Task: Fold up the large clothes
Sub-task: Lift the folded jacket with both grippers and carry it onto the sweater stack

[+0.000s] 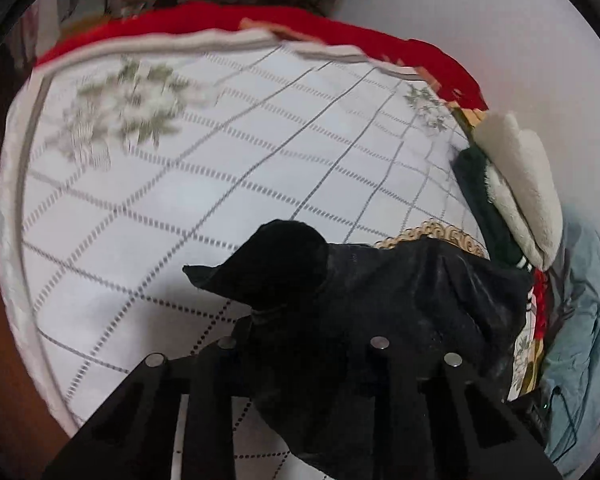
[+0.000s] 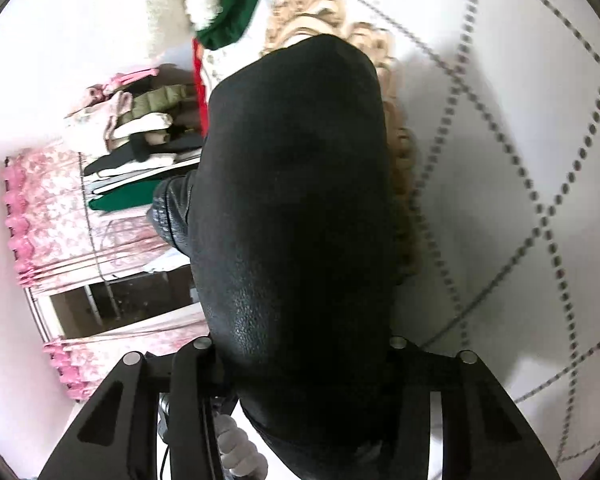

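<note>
A black leather-look garment (image 1: 380,304) hangs from my left gripper (image 1: 300,344), which is shut on it above the white bed cover (image 1: 220,168). The cloth hides the fingertips. In the right wrist view the same black garment (image 2: 296,208) fills the middle and drapes over my right gripper (image 2: 300,352), which is shut on it. Its fingertips are hidden under the cloth too.
The bed cover has a dashed grey grid and flower prints, with a red blanket (image 1: 340,32) along its far edge. A white and green fleece pile (image 1: 516,184) lies at the right. A clothes rack (image 2: 140,140) and pink curtain (image 2: 52,216) stand beside the bed.
</note>
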`<state>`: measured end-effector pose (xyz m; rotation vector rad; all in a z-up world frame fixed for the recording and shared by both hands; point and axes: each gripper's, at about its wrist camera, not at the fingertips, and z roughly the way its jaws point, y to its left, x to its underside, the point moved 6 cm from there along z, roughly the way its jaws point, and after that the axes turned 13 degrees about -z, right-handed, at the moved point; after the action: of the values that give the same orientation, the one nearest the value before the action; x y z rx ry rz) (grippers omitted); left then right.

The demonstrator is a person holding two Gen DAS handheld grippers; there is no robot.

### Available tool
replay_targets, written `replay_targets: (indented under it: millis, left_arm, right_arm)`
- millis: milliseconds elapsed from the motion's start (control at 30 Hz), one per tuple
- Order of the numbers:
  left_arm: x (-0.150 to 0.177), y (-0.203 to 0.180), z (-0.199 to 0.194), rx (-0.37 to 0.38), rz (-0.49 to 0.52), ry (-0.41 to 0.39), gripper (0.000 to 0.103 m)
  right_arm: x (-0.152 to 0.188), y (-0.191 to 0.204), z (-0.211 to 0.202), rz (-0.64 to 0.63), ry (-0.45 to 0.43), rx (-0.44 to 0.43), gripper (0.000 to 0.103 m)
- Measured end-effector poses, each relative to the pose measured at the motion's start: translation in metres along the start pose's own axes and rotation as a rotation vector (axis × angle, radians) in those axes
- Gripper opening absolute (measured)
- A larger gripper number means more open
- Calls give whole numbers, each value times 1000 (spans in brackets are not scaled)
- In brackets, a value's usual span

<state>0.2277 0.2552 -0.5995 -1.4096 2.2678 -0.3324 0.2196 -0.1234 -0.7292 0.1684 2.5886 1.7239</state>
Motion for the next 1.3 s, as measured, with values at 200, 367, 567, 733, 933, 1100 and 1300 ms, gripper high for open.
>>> replay_targets:
  millis: [200, 367, 567, 733, 933, 1100, 1300]
  left_arm:
    - [-13, -38, -38, 3, 93, -20, 22]
    - [-30, -91, -63, 47, 169, -34, 22]
    - [-72, -183, -67, 162, 213, -52, 22]
    - [-115, -276, -68, 291, 237, -78, 22]
    - [-161, -393, -53, 440, 288, -104, 22]
    - [-181, -459, 7, 468, 317, -109, 22]
    - [-165, -455, 136, 300, 357, 5, 22]
  right_arm:
    - [-10, 41, -16, -24, 14, -33, 44]
    - [-48, 101, -36, -58, -4, -49, 43]
    - [-124, 177, -69, -137, -88, -77, 43]
    - [-211, 237, -94, -207, -200, -105, 43]
    - [-314, 267, -145, -255, -301, -167, 43]
    - [-425, 259, -153, -248, -293, -163, 43]
    - [-515, 147, -119, -80, -171, -68, 43]
